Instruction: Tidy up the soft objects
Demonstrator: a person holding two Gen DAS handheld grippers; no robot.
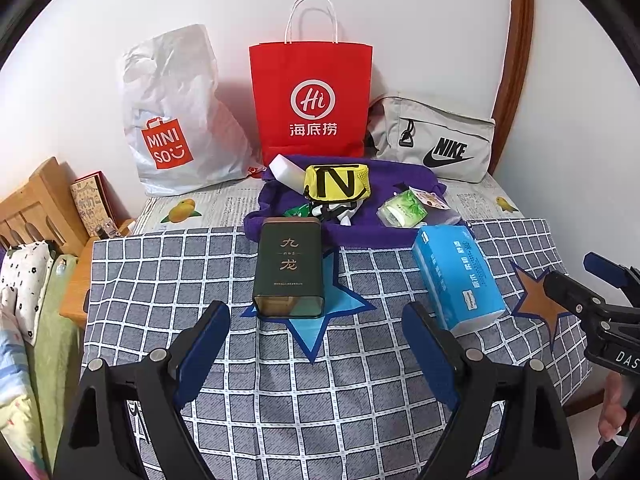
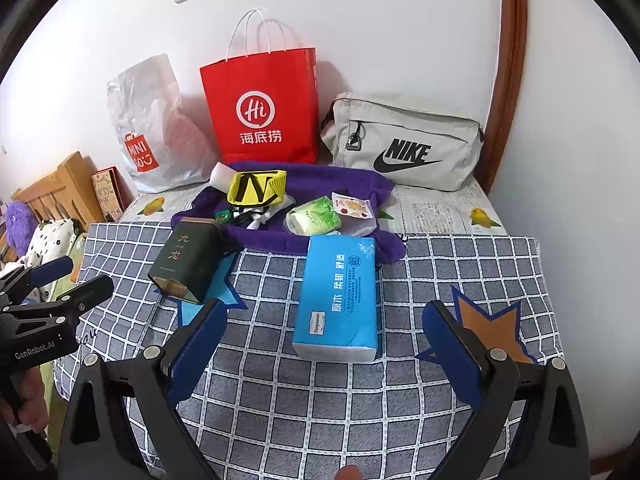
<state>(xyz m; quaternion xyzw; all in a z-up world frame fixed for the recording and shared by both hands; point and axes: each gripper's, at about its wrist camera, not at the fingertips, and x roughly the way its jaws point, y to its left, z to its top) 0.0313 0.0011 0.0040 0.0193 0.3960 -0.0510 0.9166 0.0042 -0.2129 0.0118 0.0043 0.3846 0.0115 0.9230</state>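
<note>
A blue tissue pack (image 1: 460, 276) (image 2: 340, 300) lies on the checked cloth, just ahead of my open, empty right gripper (image 2: 324, 328). A dark green tea tin (image 1: 289, 266) (image 2: 186, 264) lies on a blue star patch, just ahead of my open, empty left gripper (image 1: 316, 328). Behind them a purple cloth (image 1: 360, 236) (image 2: 340, 184) carries a yellow pouch (image 1: 336, 182) (image 2: 256, 186), a green tissue packet (image 1: 402, 210) (image 2: 316, 220) and small packets. The right gripper also shows at the right edge of the left wrist view (image 1: 576, 280); the left one shows at the left edge of the right wrist view (image 2: 68, 280).
Against the wall stand a white Miniso bag (image 1: 172, 120) (image 2: 148, 128), a red paper bag (image 1: 312, 96) (image 2: 260, 108) and a grey Nike bag (image 1: 436, 140) (image 2: 404, 140). A wooden headboard (image 1: 36, 208) and bedding are at the left. A brown door frame (image 1: 516, 60) is at the right.
</note>
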